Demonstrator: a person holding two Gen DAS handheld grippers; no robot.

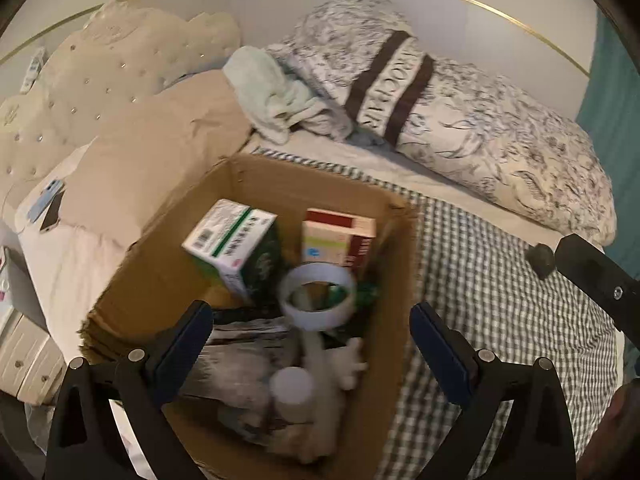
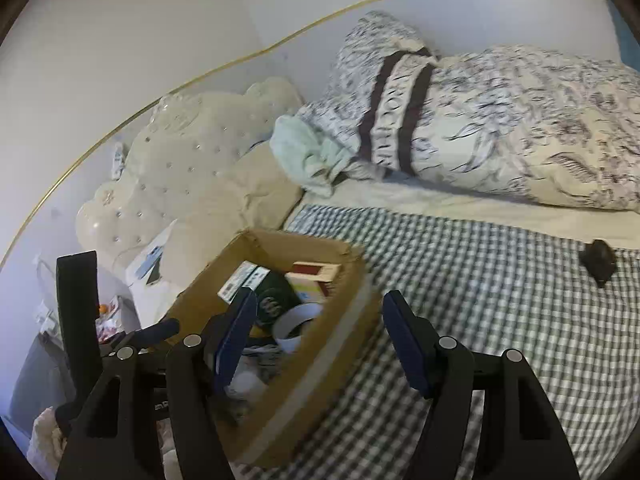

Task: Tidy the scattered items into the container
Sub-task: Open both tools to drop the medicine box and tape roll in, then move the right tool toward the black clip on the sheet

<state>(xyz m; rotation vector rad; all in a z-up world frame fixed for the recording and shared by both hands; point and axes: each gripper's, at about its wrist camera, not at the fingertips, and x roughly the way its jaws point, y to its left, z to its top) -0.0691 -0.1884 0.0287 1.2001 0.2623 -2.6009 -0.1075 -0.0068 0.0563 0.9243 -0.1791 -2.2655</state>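
Note:
An open cardboard box point(image 1: 304, 176) stands on a checked sheet point(image 1: 480, 280) on a bed. Inside it lie a green and white carton point(image 1: 236, 240), a red and beige carton point(image 1: 340, 236), a white tape roll point(image 1: 316, 317), a white bottle point(image 1: 291, 390) and a crinkled foil bag point(image 1: 240, 344). My left gripper point(image 1: 312, 334) hangs open above the box with nothing between its fingers. My right gripper point(image 2: 322, 334) is open and empty over the box's point(image 2: 340, 344) right wall. A small dark object point(image 2: 598, 259) point(image 1: 540, 261) lies alone on the sheet to the right.
A patterned duvet point(image 1: 500, 140) and a mint towel point(image 1: 272, 92) lie behind the box. Beige pillows point(image 1: 160, 152) and a tufted headboard point(image 1: 92, 72) are to the left, with a phone point(image 1: 50, 200) on the pillow. A bedside unit point(image 1: 28, 356) stands at the lower left.

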